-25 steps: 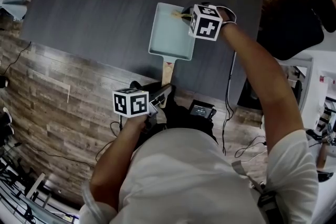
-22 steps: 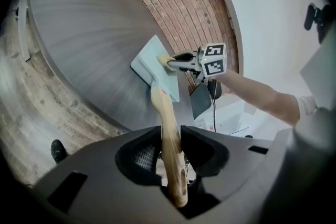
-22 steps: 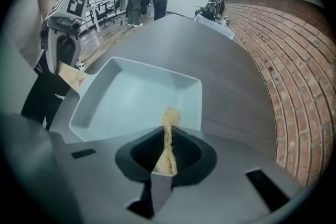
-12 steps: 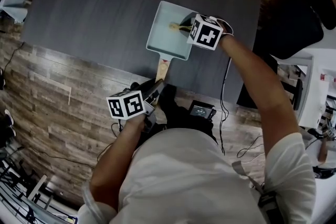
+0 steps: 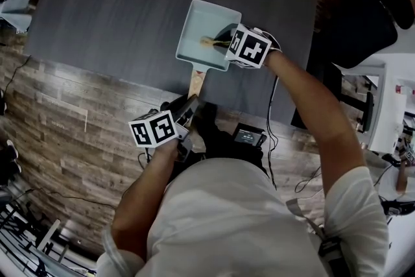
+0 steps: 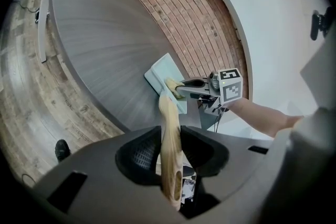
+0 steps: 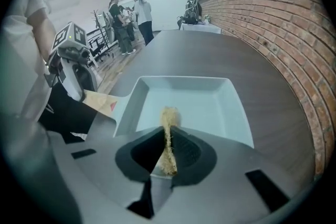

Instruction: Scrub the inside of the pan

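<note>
On the dark table point(image 5: 117, 10), dead ahead at 12 o'clock: pale square pan point(image 5: 198, 29), sitting flat, wooden handle point(image 5: 196, 82) sticking back toward 6. Down at that 6 o'clock end, left gripper point(image 5: 187, 111) clamped on the handle, jaws pressed against both sides of the wood. Over at the pan's 3 o'clock rim, right gripper point(image 5: 225, 43) tipped steeply down into the pan, jaws pinched tight on a thin yellowish scrub pad point(image 5: 210, 42). Touching the pan floor with its free end, roughly mid-pan. Way off at 11 o'clock in the right gripper view, past the table's far end: a few people point(image 7: 128, 13) standing around.
</note>
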`<state>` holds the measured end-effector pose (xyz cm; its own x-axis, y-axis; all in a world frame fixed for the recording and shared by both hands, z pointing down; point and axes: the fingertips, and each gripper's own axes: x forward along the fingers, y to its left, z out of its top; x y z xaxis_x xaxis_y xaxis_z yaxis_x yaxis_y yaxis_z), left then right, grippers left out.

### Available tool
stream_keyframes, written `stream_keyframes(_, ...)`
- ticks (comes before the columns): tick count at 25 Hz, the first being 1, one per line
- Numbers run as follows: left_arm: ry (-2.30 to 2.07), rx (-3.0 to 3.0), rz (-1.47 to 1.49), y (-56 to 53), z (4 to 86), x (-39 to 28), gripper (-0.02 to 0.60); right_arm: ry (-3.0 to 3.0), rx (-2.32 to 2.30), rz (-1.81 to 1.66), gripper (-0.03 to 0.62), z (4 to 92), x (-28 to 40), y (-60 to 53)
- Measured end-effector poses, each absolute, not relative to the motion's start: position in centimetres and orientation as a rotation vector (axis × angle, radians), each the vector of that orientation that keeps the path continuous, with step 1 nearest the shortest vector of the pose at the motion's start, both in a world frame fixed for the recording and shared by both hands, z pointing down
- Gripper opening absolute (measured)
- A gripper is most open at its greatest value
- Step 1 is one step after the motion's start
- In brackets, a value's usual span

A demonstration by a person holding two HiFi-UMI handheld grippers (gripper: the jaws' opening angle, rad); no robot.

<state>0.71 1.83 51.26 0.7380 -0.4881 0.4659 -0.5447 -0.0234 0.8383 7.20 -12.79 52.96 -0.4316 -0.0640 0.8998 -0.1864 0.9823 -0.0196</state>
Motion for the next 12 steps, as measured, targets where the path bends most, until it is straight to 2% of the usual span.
stream_keyframes(12,-0.903,1.650,0.036,1.8,51.2,0.3,0.123,-2.047,0.211,0.300,0.044,53.0,6.2,-9.6)
